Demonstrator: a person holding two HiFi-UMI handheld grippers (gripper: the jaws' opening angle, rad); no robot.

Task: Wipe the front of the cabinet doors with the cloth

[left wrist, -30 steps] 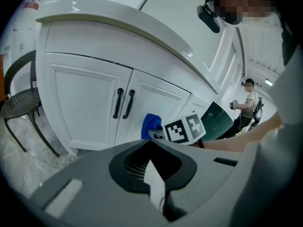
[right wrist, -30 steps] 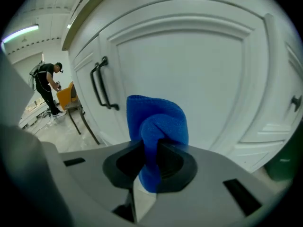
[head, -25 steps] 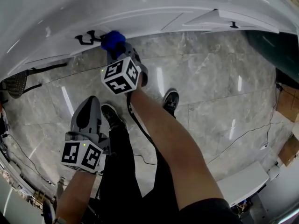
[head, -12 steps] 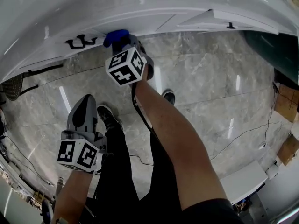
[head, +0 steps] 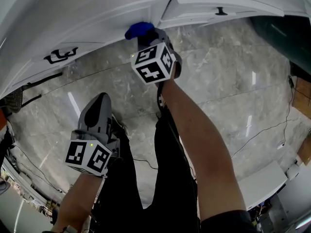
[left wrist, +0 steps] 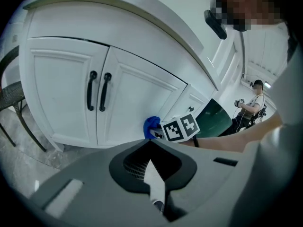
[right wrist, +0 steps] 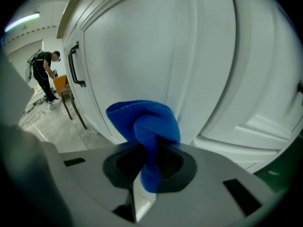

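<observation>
A blue cloth (head: 139,29) is bunched in my right gripper (head: 147,35), which is shut on it and presses it against the lower part of a white cabinet door (head: 97,21). In the right gripper view the cloth (right wrist: 144,126) stands out of the jaws of the right gripper (right wrist: 151,162) and touches the door panel (right wrist: 142,56), close to its right edge. My left gripper (head: 100,103) hangs low over the floor, away from the cabinet, shut with nothing in it. The left gripper view shows the cloth (left wrist: 151,126) to the right of two black door handles (left wrist: 97,91).
The floor is grey marble (head: 218,91) with thin cables across it. The person's legs and a shoe (head: 116,125) are below the grippers. A dark chair (head: 12,93) stands at left, a dark green object (head: 279,38) and cardboard boxes (head: 301,101) at right. Another person (right wrist: 45,72) stands far off.
My right gripper has slid the cloth rightward along the cabinet, away from the pair of black handles toward the door's right edge. The left gripper has stayed low with little movement.
</observation>
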